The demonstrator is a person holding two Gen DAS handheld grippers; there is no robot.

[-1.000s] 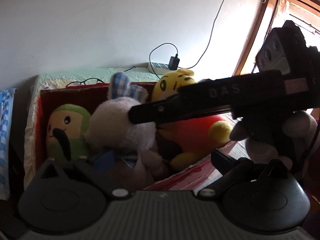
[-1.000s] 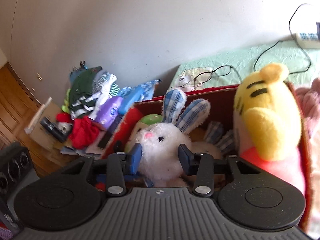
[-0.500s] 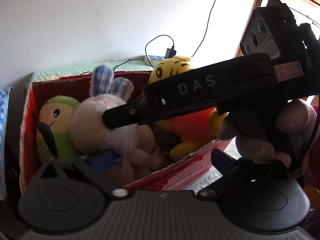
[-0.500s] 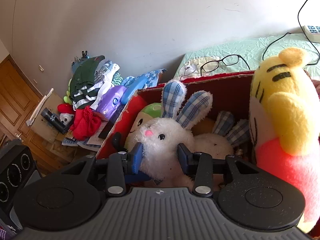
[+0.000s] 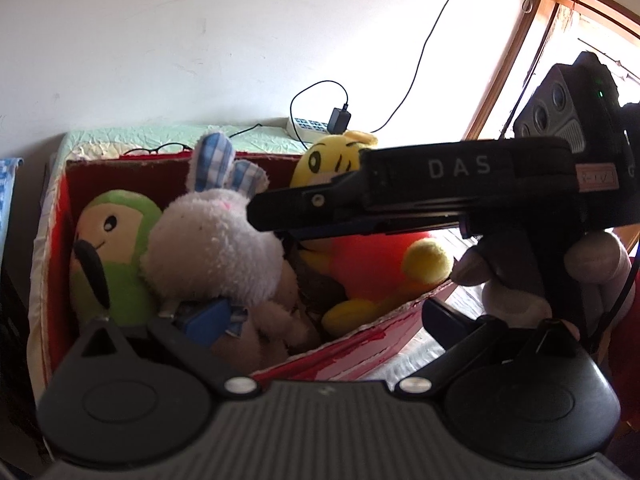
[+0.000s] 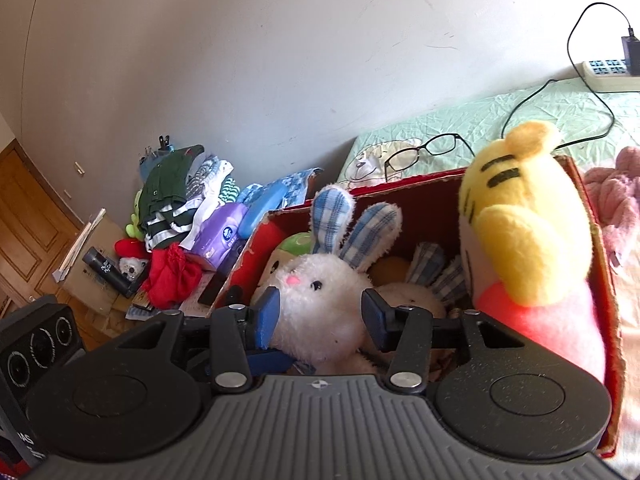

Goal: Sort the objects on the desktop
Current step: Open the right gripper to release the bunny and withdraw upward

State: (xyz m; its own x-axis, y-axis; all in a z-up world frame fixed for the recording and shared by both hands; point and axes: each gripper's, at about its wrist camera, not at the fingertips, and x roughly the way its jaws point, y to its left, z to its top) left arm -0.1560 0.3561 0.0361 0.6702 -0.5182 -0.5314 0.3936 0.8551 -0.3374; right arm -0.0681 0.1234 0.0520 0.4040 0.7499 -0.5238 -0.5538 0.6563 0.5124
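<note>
Since half a second ago, set slightly wider: right gripper (image 6: pixel 320 316), fingers flanking the head of the white rabbit (image 6: pixel 320 304). Sits upright in the red box (image 6: pixel 424 208) (between green doll (image 5: pixel 116 240) and yellow tiger (image 6: pixel 520 208)), ears toward the wall. Left gripper (image 5: pixel 324 320) spread wide, empty. Reads "DAS" along the right gripper's side.

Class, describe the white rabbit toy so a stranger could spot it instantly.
Find the red box of plush toys. The rabbit sits mid-box, between a green toy and a yellow toy. It alone has white fur and blue checked ears.
</note>
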